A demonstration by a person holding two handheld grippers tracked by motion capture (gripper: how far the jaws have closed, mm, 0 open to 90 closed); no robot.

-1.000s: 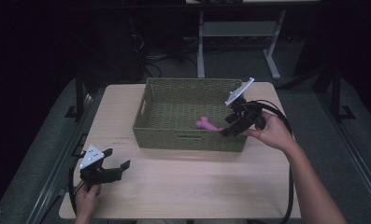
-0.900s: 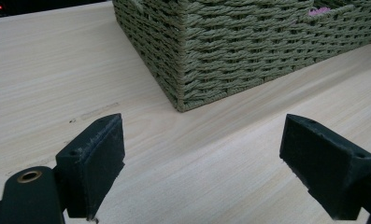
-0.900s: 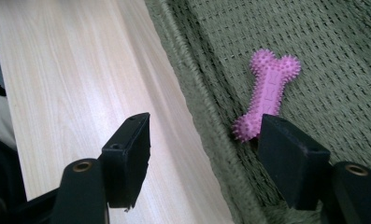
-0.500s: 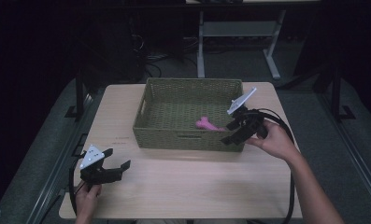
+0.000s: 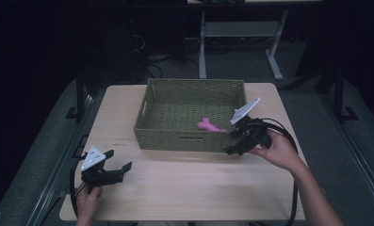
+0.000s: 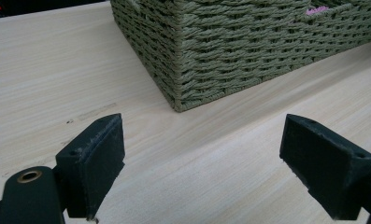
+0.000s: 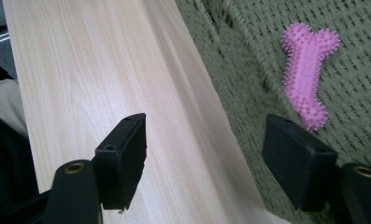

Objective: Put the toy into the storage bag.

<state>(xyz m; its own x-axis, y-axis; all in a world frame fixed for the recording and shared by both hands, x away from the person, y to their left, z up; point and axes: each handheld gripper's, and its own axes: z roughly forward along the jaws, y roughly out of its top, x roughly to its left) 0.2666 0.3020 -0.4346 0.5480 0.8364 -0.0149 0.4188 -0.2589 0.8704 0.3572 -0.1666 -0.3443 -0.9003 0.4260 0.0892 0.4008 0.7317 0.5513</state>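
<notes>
I see pale wooden table (image 5: 189, 188), light grain, rounded corners. Green woven basket (image 5: 189, 141) sits directly on it, toward far edge, centred. Faint dark marks (image 5: 121, 139) on tabletop just left of basket's near corner.

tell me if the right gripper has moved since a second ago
Yes. In the high view the right gripper has dropped from above the basket's right end toward its near right corner, jaws just opening wider and empty. The pink bone toy lies inside the basket.
</notes>
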